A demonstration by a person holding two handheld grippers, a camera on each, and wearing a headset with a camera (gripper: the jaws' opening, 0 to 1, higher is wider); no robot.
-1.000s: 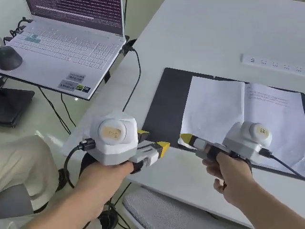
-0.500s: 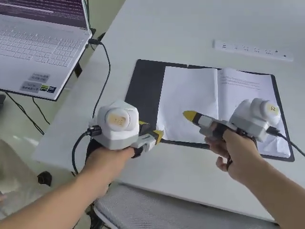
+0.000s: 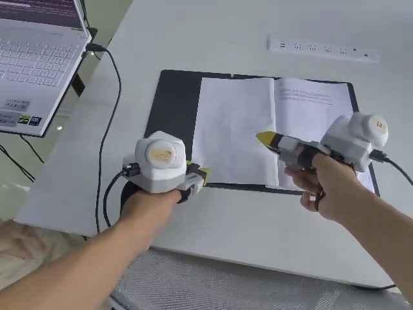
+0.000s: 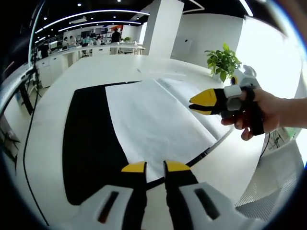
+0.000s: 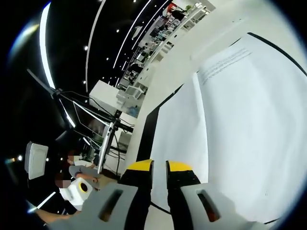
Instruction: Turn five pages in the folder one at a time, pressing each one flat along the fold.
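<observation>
The folder (image 3: 173,110) is laid open and flat on the white table (image 3: 226,39), toward its near edge. Its black inner cover is exposed on the left. A blank left page (image 3: 232,123) and a right page (image 3: 316,106), with a few printed lines at its far end, are spread to the right of that cover. The fold is seen running from near to far between the two pages.

The left gripper (image 3: 197,175) is held at the near edge of the folder, where the black cover meets the left page. In the left gripper view its yellow-tipped jaws are drawn close together, with only a narrow slit between them, and nothing is held (image 4: 155,167). Whether the paper is touched by the tips cannot be told.

The right gripper (image 3: 266,137) is held over the pages close to the fold, pointed left. Its jaws are likewise brought nearly together and nothing is gripped. In the left gripper view it (image 4: 204,99) is seen raised clear of the paper.

A laptop (image 3: 32,58) is set on a lower surface at the far left, with a dark cable (image 3: 108,97) trailing from it over the table's left edge. A power strip (image 3: 322,50) is placed at the far side of the table, beyond the folder.
</observation>
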